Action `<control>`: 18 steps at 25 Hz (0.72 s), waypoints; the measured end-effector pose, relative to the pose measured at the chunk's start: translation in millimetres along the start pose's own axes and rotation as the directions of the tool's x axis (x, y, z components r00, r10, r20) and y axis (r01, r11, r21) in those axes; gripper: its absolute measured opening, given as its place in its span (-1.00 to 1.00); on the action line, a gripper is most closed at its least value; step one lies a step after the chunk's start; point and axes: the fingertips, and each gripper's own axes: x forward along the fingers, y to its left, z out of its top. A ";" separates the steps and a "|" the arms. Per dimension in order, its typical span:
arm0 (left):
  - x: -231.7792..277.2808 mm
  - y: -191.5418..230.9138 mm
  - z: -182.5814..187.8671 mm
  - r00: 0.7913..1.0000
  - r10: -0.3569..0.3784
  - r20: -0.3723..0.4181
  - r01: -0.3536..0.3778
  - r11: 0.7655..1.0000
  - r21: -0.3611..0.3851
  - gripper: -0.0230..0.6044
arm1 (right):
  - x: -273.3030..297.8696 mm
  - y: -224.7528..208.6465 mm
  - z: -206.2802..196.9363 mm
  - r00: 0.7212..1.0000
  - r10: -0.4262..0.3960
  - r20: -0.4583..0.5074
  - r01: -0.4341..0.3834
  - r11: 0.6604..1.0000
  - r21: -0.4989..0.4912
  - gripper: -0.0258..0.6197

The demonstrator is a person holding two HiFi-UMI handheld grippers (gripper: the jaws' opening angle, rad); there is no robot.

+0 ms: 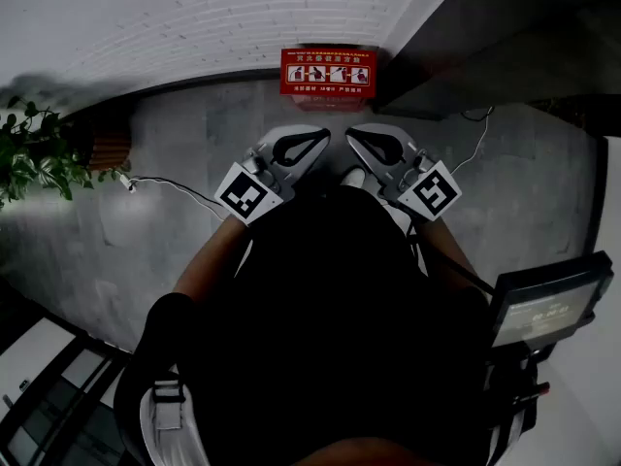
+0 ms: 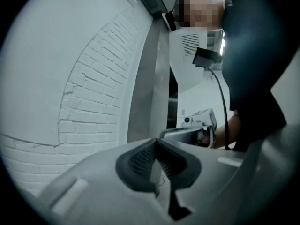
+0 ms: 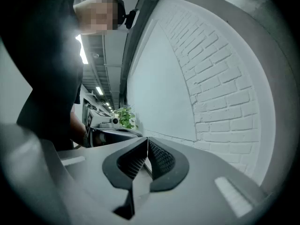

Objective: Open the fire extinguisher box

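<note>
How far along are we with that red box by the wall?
Done: nothing yet. The red box sits against the wall and looks closed. In hand: nothing. The left tongs and right tongs are both shut and empty, held short of it. Left: reach the box, get a grip and pull it open.

box (image 1: 329,73) stood on floor (image 1: 175,231) against wall (image 1: 194,17) | left gripper (image 1: 326,136) and right gripper (image 1: 348,133) sat side by side before it | plant (image 1: 34,158) stood far left
</note>
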 end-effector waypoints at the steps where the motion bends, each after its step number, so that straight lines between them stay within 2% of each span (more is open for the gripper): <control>1: 1.6 -2.0 0.5 1.000 0.000 0.001 0.000 1.000 0.003 -0.92 | -2.2 -0.1 -0.2 1.000 -0.001 0.003 0.001 1.000 -0.006 -0.89; 6: 17.9 -9.8 0.1 1.000 0.006 -0.008 -0.006 1.000 0.011 -0.92 | -14.4 -9.1 -3.7 1.000 0.007 0.004 -0.006 1.000 -0.015 -0.89; 11: 39.6 -7.1 -3.7 0.999 0.044 -0.028 -0.044 0.999 0.011 -0.92 | -25.3 -26.0 -1.6 0.999 0.035 0.015 -0.036 0.999 0.008 -0.89; 18: 55.7 16.1 -5.5 0.998 0.056 -0.035 -0.057 0.998 -0.011 -0.92 | -13.0 -49.4 -5.6 0.998 0.057 -0.003 -0.057 0.998 0.025 -0.89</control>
